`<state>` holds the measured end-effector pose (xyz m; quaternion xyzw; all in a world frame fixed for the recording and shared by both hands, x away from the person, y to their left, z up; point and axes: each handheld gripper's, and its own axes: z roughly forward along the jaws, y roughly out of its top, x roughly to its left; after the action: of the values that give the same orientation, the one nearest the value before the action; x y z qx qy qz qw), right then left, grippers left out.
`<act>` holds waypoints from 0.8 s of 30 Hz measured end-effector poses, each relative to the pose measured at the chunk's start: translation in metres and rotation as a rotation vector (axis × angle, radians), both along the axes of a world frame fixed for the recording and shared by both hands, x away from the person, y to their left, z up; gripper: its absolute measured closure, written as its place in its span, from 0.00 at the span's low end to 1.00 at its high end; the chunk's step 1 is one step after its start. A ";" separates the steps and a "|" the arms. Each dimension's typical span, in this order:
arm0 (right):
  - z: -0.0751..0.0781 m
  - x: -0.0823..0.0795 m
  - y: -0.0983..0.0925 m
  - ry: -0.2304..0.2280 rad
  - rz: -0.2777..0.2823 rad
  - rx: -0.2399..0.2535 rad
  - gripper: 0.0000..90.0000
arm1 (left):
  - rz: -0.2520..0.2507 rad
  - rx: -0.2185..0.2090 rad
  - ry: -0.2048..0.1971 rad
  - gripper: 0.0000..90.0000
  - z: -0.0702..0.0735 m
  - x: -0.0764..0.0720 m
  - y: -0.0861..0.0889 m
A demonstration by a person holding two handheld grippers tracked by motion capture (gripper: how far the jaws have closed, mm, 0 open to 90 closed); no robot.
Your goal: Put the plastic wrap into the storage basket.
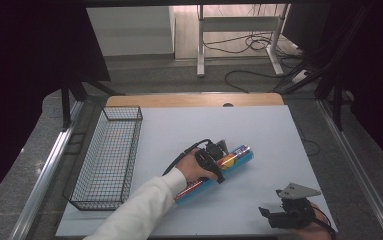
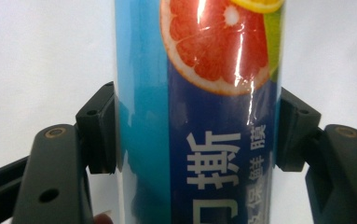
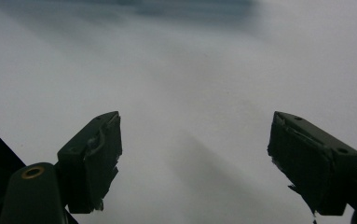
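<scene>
Two tools work over one pale tabletop. The left tool sits on a long blue box of cling film, printed with a grapefruit slice, which lies flat near the middle of the tabletop. The box's long axis runs diagonally, from near the person's sleeve up and away to the right. In the left gripper view the box rises straight between the two black pads, which press on its two long sides; the left tool is therefore clamped across the box's width, roughly at mid-length. A wire basket stands along the tabletop's left edge, well apart from the box and on the left hand's side, so the left hand is much the nearer to it. The right tool hangs near the front right corner, apart from the box. In the right gripper view the right tool has its jaws wide apart, with bare tabletop between them. Judged from this layout, a carry toward the basket would call for a lift and a swing leftward.
</scene>
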<state>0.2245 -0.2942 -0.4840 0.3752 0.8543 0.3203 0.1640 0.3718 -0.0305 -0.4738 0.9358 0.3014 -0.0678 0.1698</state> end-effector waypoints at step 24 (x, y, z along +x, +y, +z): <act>0.001 0.001 0.003 -0.004 0.008 0.000 0.20 | 0.176 0.037 -0.057 0.35 0.080 0.011 0.109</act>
<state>0.2250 -0.2907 -0.4833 0.3709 0.8556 0.3215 0.1645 0.3827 0.0783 -0.3939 0.9102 0.3786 -0.0203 0.1665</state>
